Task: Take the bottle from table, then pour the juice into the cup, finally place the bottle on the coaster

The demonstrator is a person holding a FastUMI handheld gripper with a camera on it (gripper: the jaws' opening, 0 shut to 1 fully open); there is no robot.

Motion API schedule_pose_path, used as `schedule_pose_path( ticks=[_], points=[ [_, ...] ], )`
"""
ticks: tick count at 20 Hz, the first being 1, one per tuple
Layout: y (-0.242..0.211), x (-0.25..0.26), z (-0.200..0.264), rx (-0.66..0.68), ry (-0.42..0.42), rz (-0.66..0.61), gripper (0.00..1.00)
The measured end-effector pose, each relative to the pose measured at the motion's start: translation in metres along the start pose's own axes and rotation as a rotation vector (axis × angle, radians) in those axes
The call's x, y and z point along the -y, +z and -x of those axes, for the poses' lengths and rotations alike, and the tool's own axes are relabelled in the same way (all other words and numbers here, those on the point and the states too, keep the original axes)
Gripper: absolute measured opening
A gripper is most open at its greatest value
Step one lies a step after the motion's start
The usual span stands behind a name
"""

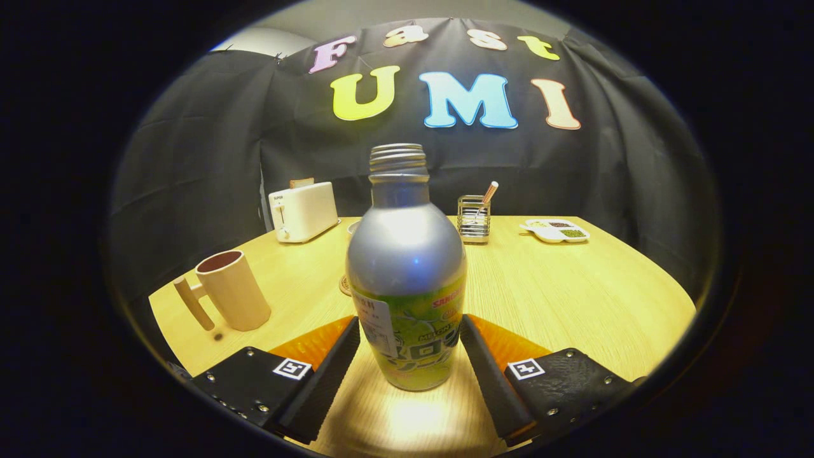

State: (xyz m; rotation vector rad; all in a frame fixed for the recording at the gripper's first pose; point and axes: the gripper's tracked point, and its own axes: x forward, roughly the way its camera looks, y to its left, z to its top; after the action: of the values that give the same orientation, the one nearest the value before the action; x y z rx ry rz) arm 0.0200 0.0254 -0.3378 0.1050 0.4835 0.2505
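Note:
A silver bottle [407, 254] with a green label and an open threaded neck stands upright between my fingers. My gripper [410, 326] is shut on the bottle, each black pad touching one side of the label. I cannot tell whether its base rests on the wooden table [572, 286] or hangs just above it. To the left, beyond my left finger, is the tan cup [232, 289], its handle pointing left. Just behind the bottle on its left side, a sliver of the brown coaster [344, 286] peeks out; the bottle hides the rest.
At the back of the table are a white toaster [304, 211], a wire holder [474, 219] with a stick in it and a white divided dish [556, 230]. Behind the bottle's left shoulder shows a pale bowl rim [351, 226].

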Motion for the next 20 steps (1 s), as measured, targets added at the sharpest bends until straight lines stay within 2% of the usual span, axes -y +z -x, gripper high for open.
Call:
schedule_pose_path(
  ticks=[3,9,15,17,20],
  points=[
    [0.003,0.000,-0.001,-0.008,-0.008,0.008,0.82],
    [0.009,-0.002,0.004,-0.057,-0.022,0.053,0.74],
    [0.041,-0.027,0.013,-0.059,0.013,0.167,0.74],
    [0.048,-0.037,0.017,-0.069,0.023,0.218,0.69],
    [0.057,-0.055,0.019,-0.083,0.047,0.302,0.69]
  ],
)
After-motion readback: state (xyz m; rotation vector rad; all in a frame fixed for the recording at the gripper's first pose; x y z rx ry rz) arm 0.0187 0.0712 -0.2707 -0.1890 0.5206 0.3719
